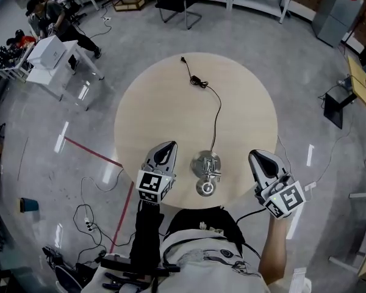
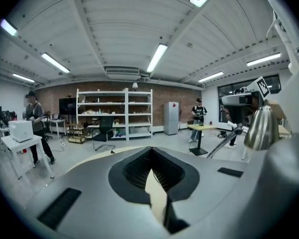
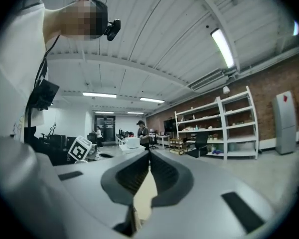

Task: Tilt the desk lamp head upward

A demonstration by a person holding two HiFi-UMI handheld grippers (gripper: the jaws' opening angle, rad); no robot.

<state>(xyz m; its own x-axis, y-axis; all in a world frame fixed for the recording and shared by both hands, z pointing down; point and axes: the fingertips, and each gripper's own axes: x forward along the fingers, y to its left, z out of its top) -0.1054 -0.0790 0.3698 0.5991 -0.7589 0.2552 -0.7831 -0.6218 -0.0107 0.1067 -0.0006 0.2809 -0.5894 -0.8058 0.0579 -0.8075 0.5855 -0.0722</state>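
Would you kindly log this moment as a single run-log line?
left gripper: shut, empty | right gripper: shut, empty | silver metal desk lamp: on round pale wooden table, touched by neither gripper

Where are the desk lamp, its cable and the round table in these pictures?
desk lamp [image 1: 206, 165]: head view, on its shiny round base.
cable [image 1: 217, 122]: head view, on the middle of its run across the tabletop.
round table [image 1: 147, 105]: head view, on bare tabletop left of the cable.
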